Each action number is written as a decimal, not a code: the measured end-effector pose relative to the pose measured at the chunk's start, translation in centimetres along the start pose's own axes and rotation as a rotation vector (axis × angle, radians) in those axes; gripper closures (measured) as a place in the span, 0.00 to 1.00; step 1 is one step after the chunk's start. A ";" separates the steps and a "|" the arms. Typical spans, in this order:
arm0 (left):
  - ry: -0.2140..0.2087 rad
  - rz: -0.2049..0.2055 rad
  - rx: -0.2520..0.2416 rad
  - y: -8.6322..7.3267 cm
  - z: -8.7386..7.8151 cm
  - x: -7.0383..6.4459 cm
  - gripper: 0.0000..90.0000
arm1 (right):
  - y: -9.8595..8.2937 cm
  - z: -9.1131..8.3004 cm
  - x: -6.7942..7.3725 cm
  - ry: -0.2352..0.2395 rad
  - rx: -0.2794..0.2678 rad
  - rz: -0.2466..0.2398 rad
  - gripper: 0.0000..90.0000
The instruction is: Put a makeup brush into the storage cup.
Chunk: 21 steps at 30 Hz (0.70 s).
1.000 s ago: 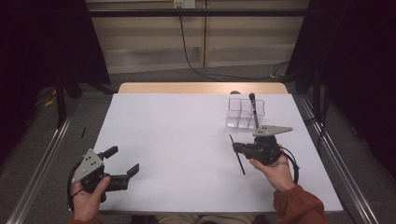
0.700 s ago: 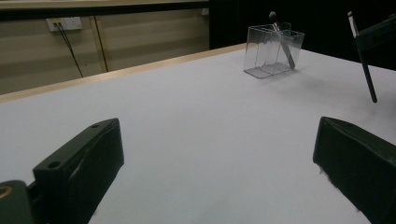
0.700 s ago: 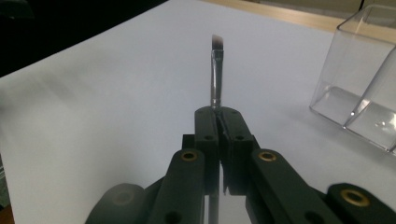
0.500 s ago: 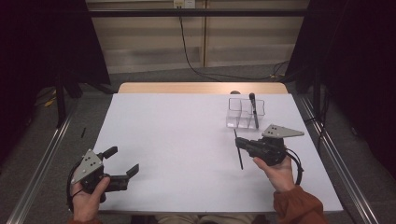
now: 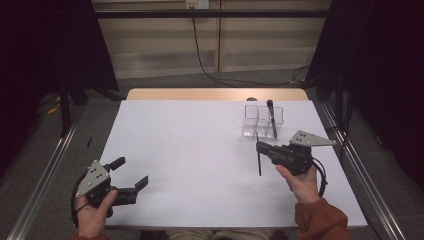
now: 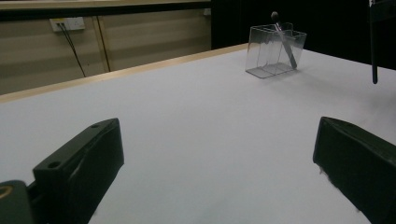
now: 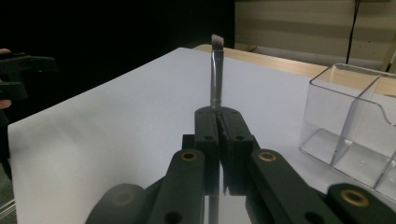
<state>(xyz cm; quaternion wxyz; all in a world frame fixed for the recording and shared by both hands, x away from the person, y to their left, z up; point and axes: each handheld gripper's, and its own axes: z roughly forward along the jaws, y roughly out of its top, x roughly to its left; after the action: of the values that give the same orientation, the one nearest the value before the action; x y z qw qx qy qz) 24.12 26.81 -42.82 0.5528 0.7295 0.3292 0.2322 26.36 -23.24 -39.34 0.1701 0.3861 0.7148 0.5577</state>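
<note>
The right tool is clenching a makeup brush; keeping it upright should help while aiming for the clear organizer just beyond.

1. The white table is bare across its middle and left, so a gripper can pass there.
2. The clear box stands near the far right edge, with 1 dark brush sticking up out of it.
3. The right gripper holds a thin brush just in front of the box.
</note>
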 end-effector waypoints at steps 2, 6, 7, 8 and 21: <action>0.001 -0.001 0.001 0.0 0.0 0.0 0.02 | 0.2 -0.1 -0.2 -0.001 -0.006 0.004 0.97; 0.001 -0.003 0.001 0.0 0.0 0.0 0.02 | 0.7 -0.5 -0.4 -0.008 -0.023 -0.003 0.97; 0.001 -0.003 0.001 0.0 0.0 0.0 0.02 | 0.9 -0.7 -0.5 -0.013 -0.030 -0.002 0.97; 0.002 -0.004 0.000 0.0 0.0 0.0 0.02 | 1.0 -0.7 -0.6 -0.012 -0.033 -0.004 0.97; 0.001 -0.002 0.003 0.0 0.0 0.0 0.02 | 2.3 -1.2 -1.9 -0.054 -0.068 0.011 0.97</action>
<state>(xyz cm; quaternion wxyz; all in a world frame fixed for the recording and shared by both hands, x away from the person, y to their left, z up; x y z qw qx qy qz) 24.13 26.80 -42.85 0.5519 0.7296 0.3308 0.2315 27.60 -25.25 -37.21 0.1994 0.3990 0.6886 0.5718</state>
